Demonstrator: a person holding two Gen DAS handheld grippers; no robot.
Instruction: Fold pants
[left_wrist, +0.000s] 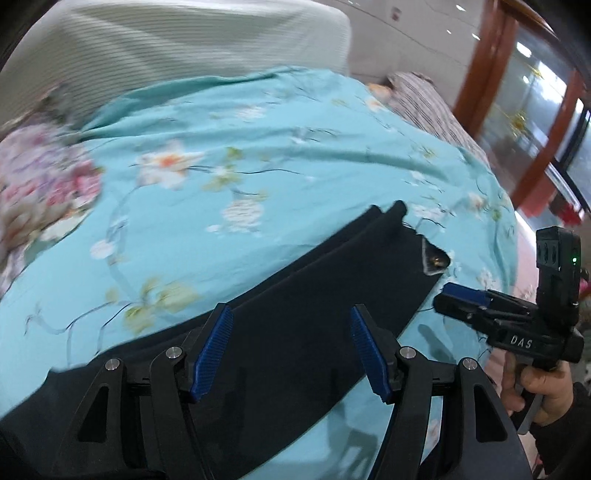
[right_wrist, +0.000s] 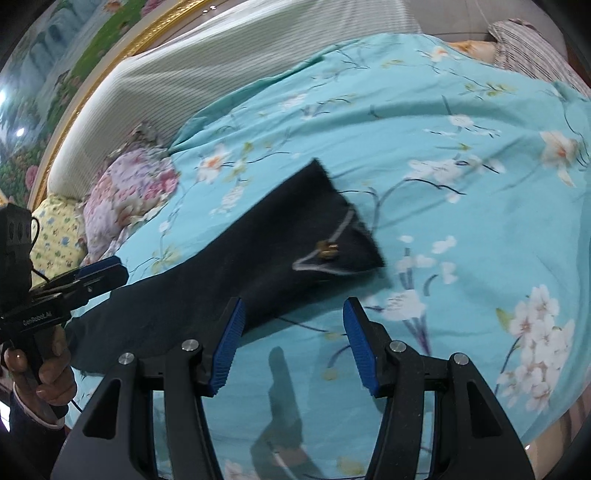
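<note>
1. Left gripper (left_wrist: 291, 350): jaws spread wide, blue pads bare, nothing pinched; hangs over the dark cloth.
2. Right gripper (right_wrist: 293, 345): jaws apart too, released, nothing between the pads; points down at bare bedding just beside the garment's lower edge.
3. Pants (left_wrist: 314, 295): black, laid long and narrow across the turquoise floral bedspread (left_wrist: 240, 155), waistband end toward the right gripper, with a brass button (right_wrist: 327, 254) and pale fly lining showing there.
4. Progress, as a judgement: legs seem already laid one over the other lengthwise, going by the doubled edge at the waist corner; crosswise folds apparently not yet made, the garment being at full length. Roughly the first half done at most.
5. Left to do, likely: take the waist or the hem, bring one end over the other, flatten.
6. Far end of the legs: runs under the left gripper and out of view, so cannot tell how tidy it lies.
7. Around: pink floral pillow (right_wrist: 129, 192) and small yellow one (right_wrist: 59, 229) by the headboard, white ribbed blanket (left_wrist: 203, 33), striped cloth (left_wrist: 421, 96) at the far corner, all well apart from the pants.
8. In the way: nothing on the cloth itself; only wrinkles in the bedspread beneath.
</note>
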